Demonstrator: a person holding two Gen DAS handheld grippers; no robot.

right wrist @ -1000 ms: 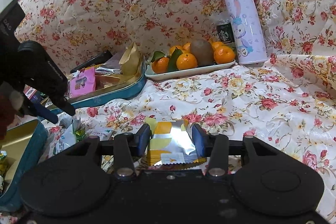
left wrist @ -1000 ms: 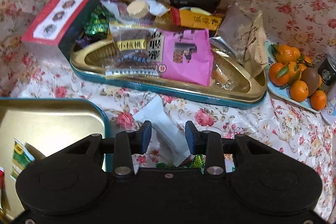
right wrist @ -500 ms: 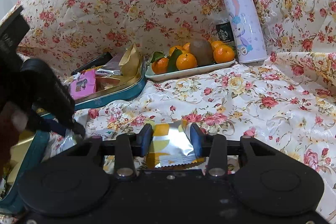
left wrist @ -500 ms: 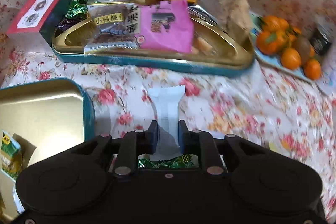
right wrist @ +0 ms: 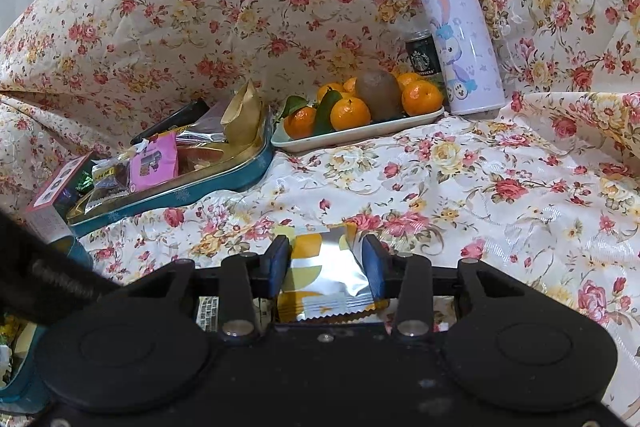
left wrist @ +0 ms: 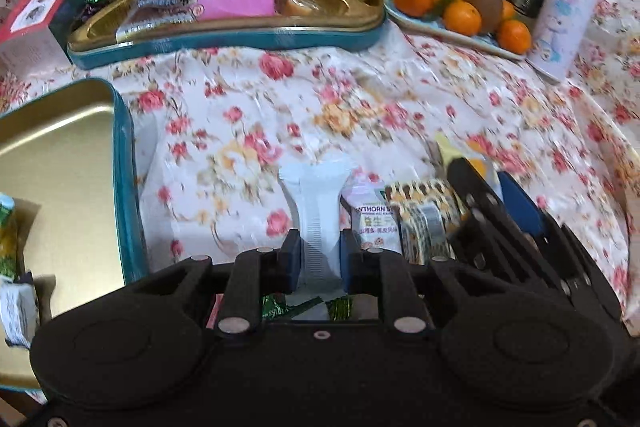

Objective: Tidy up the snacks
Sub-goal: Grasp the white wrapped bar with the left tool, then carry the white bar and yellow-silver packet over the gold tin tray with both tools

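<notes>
My left gripper (left wrist: 319, 259) is shut on a white snack packet (left wrist: 318, 203) and holds it above the floral cloth. An open teal tin with a gold inside (left wrist: 72, 163) lies to its left with a few packets in its near corner. My right gripper (right wrist: 325, 263) closes around a silver and orange snack packet (right wrist: 326, 267) lying on the cloth; its pads touch the packet's sides. The right gripper also shows in the left wrist view (left wrist: 496, 203), just right of loose packets (left wrist: 400, 223).
A teal tin lid (left wrist: 224, 35) piled with snacks sits at the back, with a red and white box (left wrist: 44, 7) to its left. A plate of oranges (right wrist: 360, 107), a Starbucks can (right wrist: 423, 57) and a purple flask (right wrist: 460, 31) stand at the back right.
My left gripper shut on the white packet, lifted it and swung right. My right gripper's jaws narrowed onto the silver and orange packet.
</notes>
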